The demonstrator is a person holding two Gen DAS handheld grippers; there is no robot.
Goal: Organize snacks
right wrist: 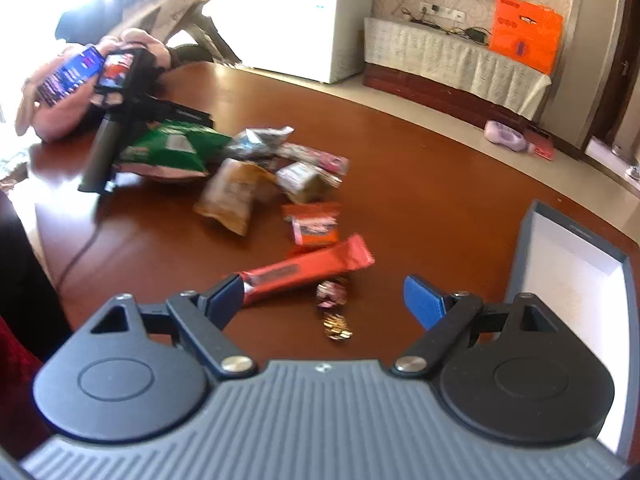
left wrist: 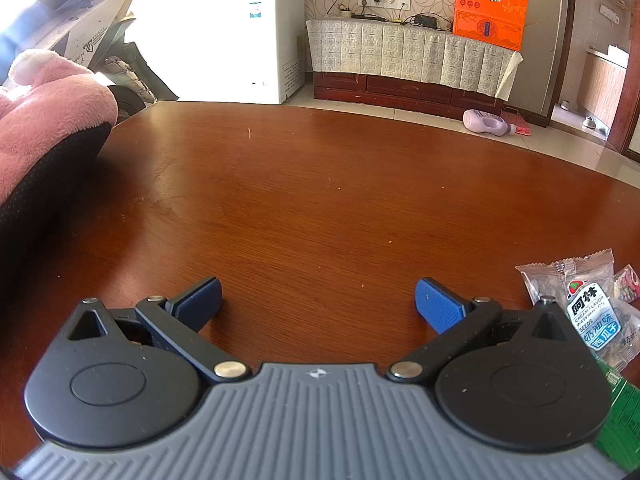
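Risk sits with the right gripper, jaws wide over the long red foil-wrapped snack bar: closing could catch the small pink wrapped candy beside it. The left gripper, jaws equally wide, holds nothing above the brown wooden table.

Each fisheye sits just behind its own gripper's blue-padded fingers, low and close over the glossy reddish-brown wooden table, facing the far wall. Both views share that table, the white chest freezer and the orange printed carton beyond.
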